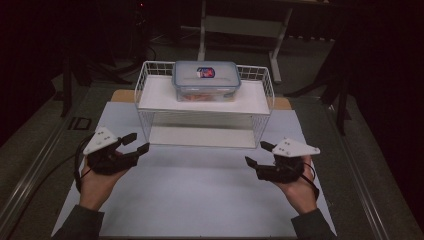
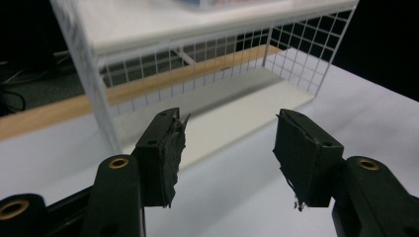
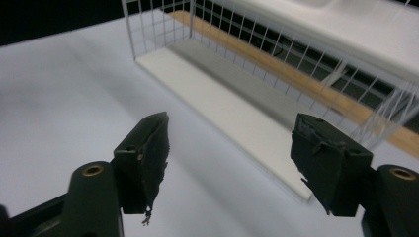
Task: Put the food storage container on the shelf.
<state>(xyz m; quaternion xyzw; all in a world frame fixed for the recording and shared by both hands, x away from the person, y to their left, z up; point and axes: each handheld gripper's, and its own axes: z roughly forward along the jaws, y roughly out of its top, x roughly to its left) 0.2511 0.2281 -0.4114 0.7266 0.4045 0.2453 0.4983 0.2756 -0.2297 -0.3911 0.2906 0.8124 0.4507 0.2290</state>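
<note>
**Both grippers empty in front of the wire shelf**

A white wire shelf [image 1: 204, 102] of thin grid mesh stands at the centre of the high view on a matte white board [image 1: 200, 195] that covers the bench. It has two flat white decks, an upper and a lower one. On the upper deck sits a clear plastic food box [image 1: 206, 81], rectangular with rounded corners, closed by a greyish-blue clip lid that bears a red and blue label.

The left gripper [image 1: 136, 143], black with a pale three-cornered plate on top, lies at the lower left of the frame, just off the shelf's front left corner. Its jaws stand wide apart with nothing between them; the pads [image 2: 170, 148] are wrapped in ragged black tape.

The right gripper [image 1: 260, 154] sits at the lower right, near the front right corner, jaws likewise wide and empty. The box is higher in the frame than both grippers, between them, well apart from either.
</note>
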